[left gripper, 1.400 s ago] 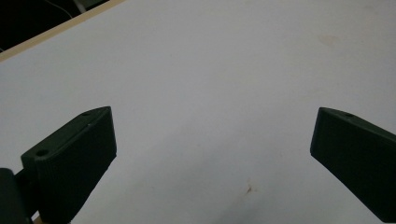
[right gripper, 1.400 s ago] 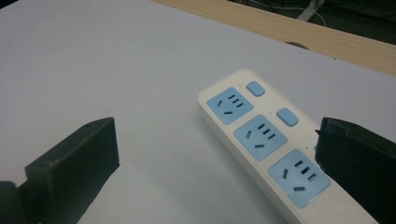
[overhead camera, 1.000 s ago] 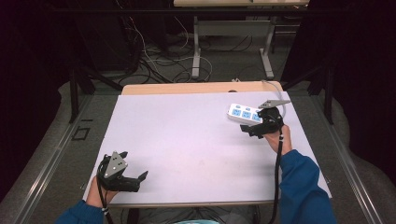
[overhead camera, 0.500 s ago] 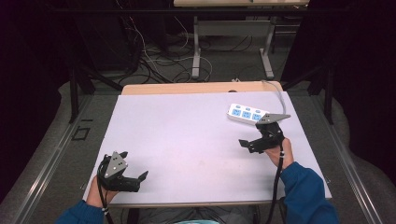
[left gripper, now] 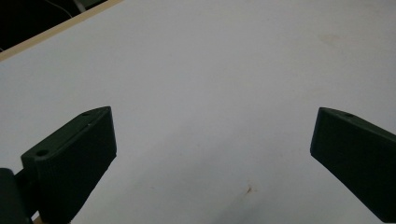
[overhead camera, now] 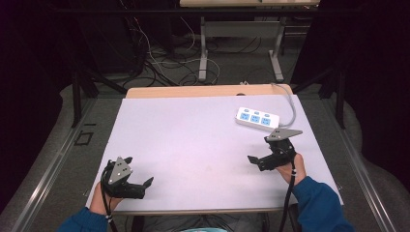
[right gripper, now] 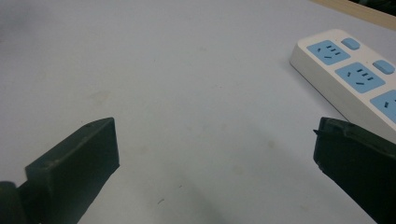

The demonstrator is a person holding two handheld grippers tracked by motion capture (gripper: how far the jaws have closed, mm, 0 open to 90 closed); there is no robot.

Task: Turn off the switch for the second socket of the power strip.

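A: Where's the power strip (overhead camera: 258,119)?

B: Upper right of the high view, flat on the table (overhead camera: 193,145), near the right gripper (overhead camera: 263,157). Both the right and the left gripper (overhead camera: 138,181) gape wide, holding nothing.

A: Risk?

B: With 3 sockets facing up, a skewed approach could shove the strip or snag its cable (overhead camera: 290,104).

Power strip (overhead camera: 257,118) sole obstacle, far right; table (overhead camera: 193,145) otherwise open.

White-topped table (overhead camera: 193,145) with a wood edge. Dark room, grey floor (overhead camera: 232,72), tangled cables (overhead camera: 154,63). Second table's metal legs (overhead camera: 203,53) stand behind.
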